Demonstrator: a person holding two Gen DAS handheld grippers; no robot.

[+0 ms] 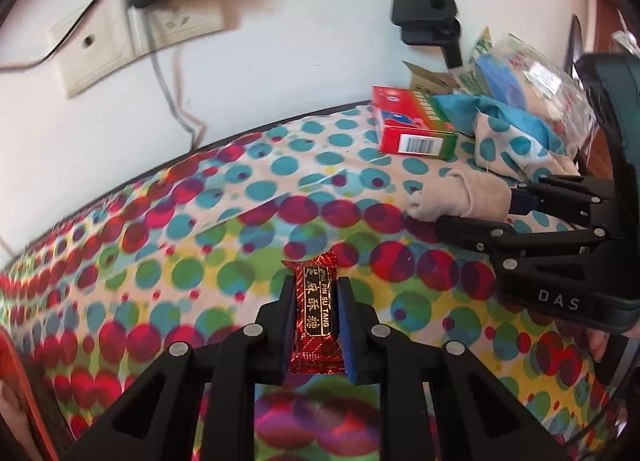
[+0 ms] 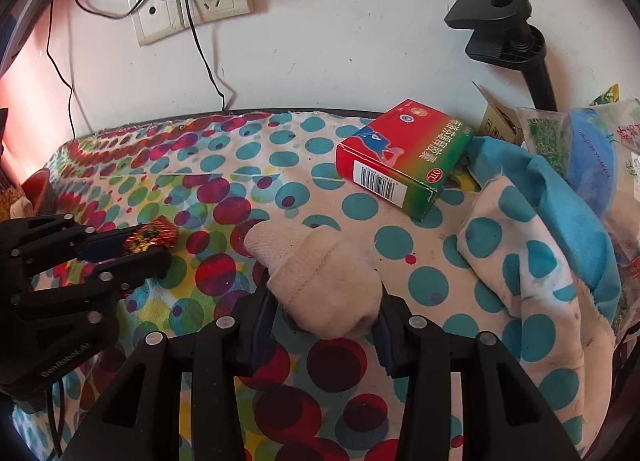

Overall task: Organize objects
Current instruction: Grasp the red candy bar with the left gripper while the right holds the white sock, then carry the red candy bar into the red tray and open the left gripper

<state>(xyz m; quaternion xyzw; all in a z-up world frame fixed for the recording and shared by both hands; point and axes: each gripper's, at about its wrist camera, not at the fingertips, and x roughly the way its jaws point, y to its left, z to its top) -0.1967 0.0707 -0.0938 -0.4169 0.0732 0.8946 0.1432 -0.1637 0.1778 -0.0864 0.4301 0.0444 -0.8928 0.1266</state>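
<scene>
One red foil candy (image 1: 316, 311) pinched in the left gripper (image 1: 314, 325) above the dotted cloth (image 1: 200, 253); one cream sock (image 2: 324, 281) clamped in the right gripper (image 2: 324, 325). Behind, one red-green box (image 2: 404, 153); beside it, several bagged items (image 2: 580, 149), uncountable.

Left claw (image 1: 314, 327) grips a red candy (image 1: 316, 317) over the dotted cloth (image 1: 160, 261); beyond the candy, right claw (image 1: 472, 213) clasps a beige sock (image 1: 460, 197).
</scene>
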